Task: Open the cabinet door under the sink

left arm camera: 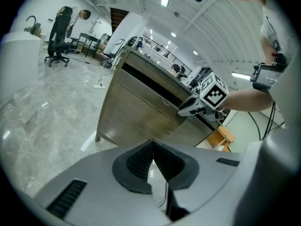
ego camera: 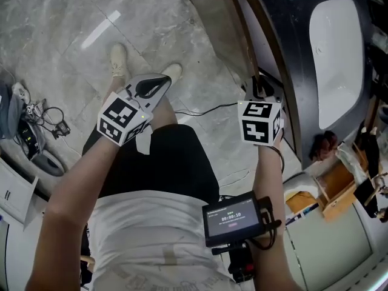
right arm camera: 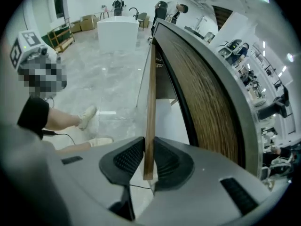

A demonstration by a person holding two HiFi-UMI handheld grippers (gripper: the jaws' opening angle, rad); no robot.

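The wooden cabinet door [right arm camera: 150,102] stands away from the cabinet front [right arm camera: 207,102], seen edge-on in the right gripper view. My right gripper [right arm camera: 148,161] is shut on its lower edge, with a pad pressed to each face. In the head view the right gripper [ego camera: 260,96] sits at the door [ego camera: 218,23], below the dark counter with the white sink basin [ego camera: 336,59]. My left gripper [ego camera: 154,86] hangs over the floor to the left, shut with nothing between its pads [left arm camera: 153,147]. From the left gripper view, the right gripper [left arm camera: 190,109] is seen at the cabinet [left arm camera: 136,112].
The person's legs and shoes [ego camera: 118,59] stand on the marble floor close to the door. Cables and gear [ego camera: 36,126] lie at the left. A wooden box [ego camera: 336,190] sits right of the cabinet. A screen device [ego camera: 233,217] is strapped near the right wrist.
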